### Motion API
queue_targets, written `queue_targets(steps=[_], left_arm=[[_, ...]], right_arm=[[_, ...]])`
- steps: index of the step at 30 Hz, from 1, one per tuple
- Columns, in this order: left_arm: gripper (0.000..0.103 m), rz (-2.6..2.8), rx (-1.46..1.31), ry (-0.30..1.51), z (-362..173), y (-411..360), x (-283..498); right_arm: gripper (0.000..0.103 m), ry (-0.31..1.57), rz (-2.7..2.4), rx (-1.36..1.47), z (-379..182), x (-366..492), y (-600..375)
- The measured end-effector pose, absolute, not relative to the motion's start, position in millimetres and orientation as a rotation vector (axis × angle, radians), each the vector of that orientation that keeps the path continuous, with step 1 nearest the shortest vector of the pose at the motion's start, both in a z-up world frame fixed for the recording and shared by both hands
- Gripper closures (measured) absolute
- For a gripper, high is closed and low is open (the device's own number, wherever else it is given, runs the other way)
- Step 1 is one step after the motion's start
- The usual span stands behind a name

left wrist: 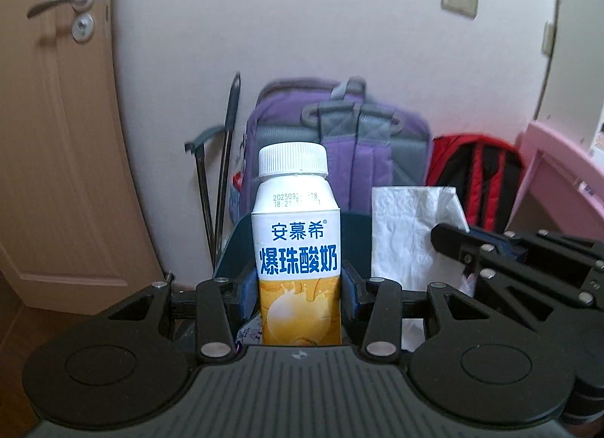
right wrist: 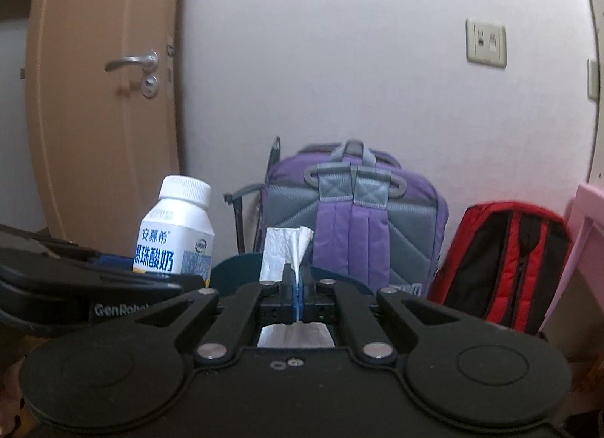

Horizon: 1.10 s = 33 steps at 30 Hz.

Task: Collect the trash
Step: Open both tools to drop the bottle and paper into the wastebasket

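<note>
My left gripper (left wrist: pixel 300 287) is shut on a white yogurt bottle (left wrist: pixel 296 234) with a white cap, blue Chinese lettering and a yellow lower label, held upright. The bottle also shows in the right wrist view (right wrist: pixel 175 234), at the left. My right gripper (right wrist: pixel 298 279) is shut on a white paper tissue (right wrist: pixel 287 249), which sticks up between the fingers; the tissue also shows in the left wrist view (left wrist: pixel 407 234). Both are held above the dark teal rim of a bin (left wrist: pixel 234 249), seen in the right wrist view too (right wrist: pixel 238 268). The bin's inside is hidden.
A purple and grey backpack (right wrist: pixel 351 219) and a red and black backpack (right wrist: pixel 506 260) lean against the white wall behind the bin. A tan door (right wrist: pixel 102 98) with a metal handle is at the left. Pink furniture (left wrist: pixel 558 181) stands at the right. Black poles (left wrist: pixel 226 158) lean beside the purple backpack.
</note>
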State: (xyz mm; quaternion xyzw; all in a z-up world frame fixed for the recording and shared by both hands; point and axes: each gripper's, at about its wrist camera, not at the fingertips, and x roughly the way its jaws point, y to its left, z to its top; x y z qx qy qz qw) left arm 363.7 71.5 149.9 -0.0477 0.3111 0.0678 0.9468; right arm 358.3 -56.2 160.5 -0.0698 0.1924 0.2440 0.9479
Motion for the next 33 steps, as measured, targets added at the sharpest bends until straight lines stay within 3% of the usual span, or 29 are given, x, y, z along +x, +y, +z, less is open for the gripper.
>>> queue_targets(steps=[13,18,22,28,33], left_arm=[[0.060,0.122,-0.078,0.807,73,89,438],[0.060,0.087,-0.053,0.874,52,86,452],[0.059,0.085,-0.064,0.893,45,88,455],[0.044,0.101,-0.067,0.874,48,92,457],[0.042,0.102,-0.088,0.853,59,91,447]], right_arm=[[0.101,0.554,0.486,-0.177,95,414,-36],[0.096,0.608,0.479,-0.201,78,425,-33],[0.086,0.619,0.478,-0.212,71,429,-33],[0.075,0.633,0.473,-0.195,70,432,-37],[0.069,0.631,0.480,-0.185,76,424,-44]])
